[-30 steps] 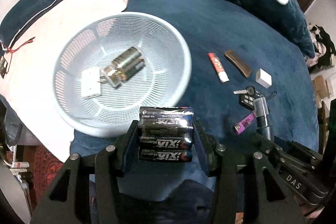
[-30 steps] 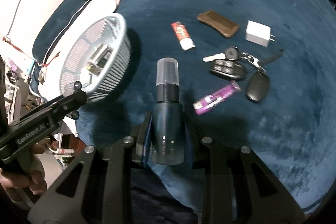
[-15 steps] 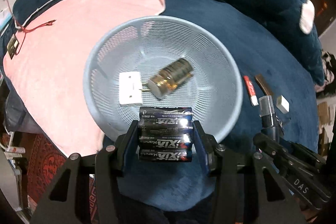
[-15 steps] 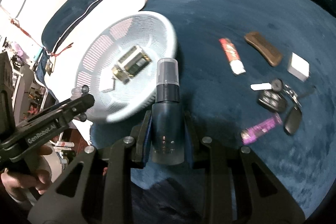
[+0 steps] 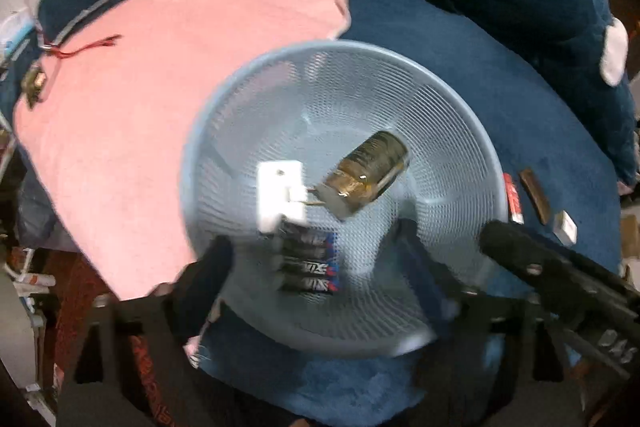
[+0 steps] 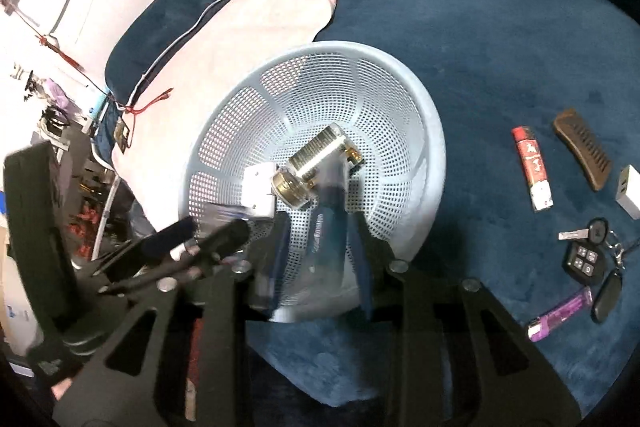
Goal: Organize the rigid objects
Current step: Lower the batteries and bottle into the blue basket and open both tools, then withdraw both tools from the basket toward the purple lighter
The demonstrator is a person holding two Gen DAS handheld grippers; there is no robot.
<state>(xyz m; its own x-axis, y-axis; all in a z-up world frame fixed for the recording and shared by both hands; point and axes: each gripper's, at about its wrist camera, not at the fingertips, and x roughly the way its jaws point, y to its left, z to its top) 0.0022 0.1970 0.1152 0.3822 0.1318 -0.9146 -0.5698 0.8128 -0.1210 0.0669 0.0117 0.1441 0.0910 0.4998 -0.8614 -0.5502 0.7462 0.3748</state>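
A pale blue mesh basket point(image 5: 460, 131) point(image 6: 420, 131) lies on a dark blue plush surface. In it are a white block point(image 5: 278, 195) point(image 6: 258, 193) and a brass-coloured cylinder point(image 5: 370, 173) point(image 6: 310, 163). My left gripper point(image 5: 316, 259) is open over the basket; the black battery pack point(image 5: 310, 259) is blurred between its spread fingers, touching neither. My right gripper point(image 6: 320, 239) is open over the basket's near rim, with the dark blue spray bottle point(image 6: 326, 227) blurred between its fingers, seemingly loose.
On the blue surface right of the basket lie a red lighter point(image 6: 532, 167), a brown comb point(image 6: 582, 155), a white charger point(image 6: 630, 191), car keys with fobs point(image 6: 588, 255) and a purple lighter point(image 6: 560, 315). A pink cloth point(image 5: 160, 99) lies left of the basket.
Both grippers moved over the basket and opened. The battery pack has left the left fingers and is dropping into the basket. The right fingers have spread off the spray bottle.
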